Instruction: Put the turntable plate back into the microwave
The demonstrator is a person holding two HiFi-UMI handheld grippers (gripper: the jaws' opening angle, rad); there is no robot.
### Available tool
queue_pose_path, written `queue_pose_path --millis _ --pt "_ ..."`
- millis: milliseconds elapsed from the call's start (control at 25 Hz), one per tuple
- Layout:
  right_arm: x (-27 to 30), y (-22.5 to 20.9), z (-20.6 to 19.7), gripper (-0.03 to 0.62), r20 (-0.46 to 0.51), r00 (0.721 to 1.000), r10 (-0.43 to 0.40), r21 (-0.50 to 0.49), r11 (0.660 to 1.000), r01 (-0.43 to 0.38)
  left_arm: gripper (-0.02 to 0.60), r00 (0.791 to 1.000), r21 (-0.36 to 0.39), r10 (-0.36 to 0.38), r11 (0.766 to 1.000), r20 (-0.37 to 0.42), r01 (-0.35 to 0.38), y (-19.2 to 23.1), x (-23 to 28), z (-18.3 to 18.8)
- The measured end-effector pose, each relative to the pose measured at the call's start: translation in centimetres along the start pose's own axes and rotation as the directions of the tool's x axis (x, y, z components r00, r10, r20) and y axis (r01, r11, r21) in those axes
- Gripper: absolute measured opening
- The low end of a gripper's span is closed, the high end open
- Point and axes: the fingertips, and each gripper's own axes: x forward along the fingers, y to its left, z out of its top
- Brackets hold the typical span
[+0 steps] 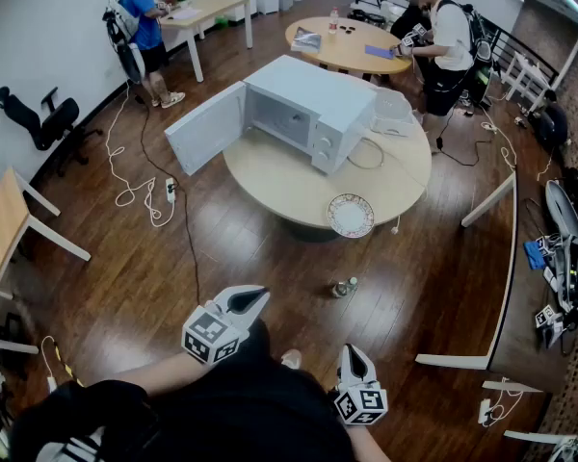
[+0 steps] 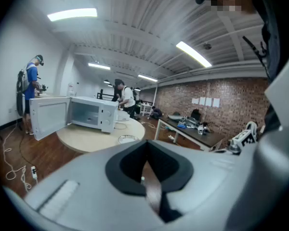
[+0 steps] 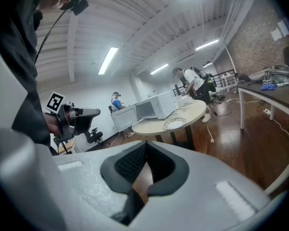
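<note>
**Plate on the worktop, both claws closed and empty**

The turntable plate (image 1: 351, 215) lies on the round worktop (image 1: 270, 186), near its front edge. It is apart from the white microwave (image 1: 313, 114), which stands farther back with its door (image 1: 204, 128) swung wide open. The left claw (image 1: 254, 298) and the right claw (image 1: 352, 352) hang over the wooden floor (image 1: 173, 287), well short of the worktop. Each has its jaws pressed together on nothing.
</note>
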Motion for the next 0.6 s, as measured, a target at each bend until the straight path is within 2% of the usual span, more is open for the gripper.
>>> queue_pose_path --millis 120,360,600 --pt "0.9 0.5 0.8 0.002 -0.006 0.999 0.039 -0.047 0.998 -0.040 0.005 0.999 0.003 0.026 1.000 0.020 -0.026 0.6 -0.6 0.7" --pt "2.9 1.6 1.3 0.002 -0.034 0.996 0.081 -0.119 0.989 -0.085 0.005 0.993 0.075 0.091 0.993 0.072 -0.096 4.2 -1.3 1.5" --pt "5.2 2.7 1.3 0.002 -0.074 0.993 0.092 -0.132 0.986 -0.101 0.005 0.986 0.053 0.142 0.988 0.088 -0.147 8.7 -1.7 2.4"
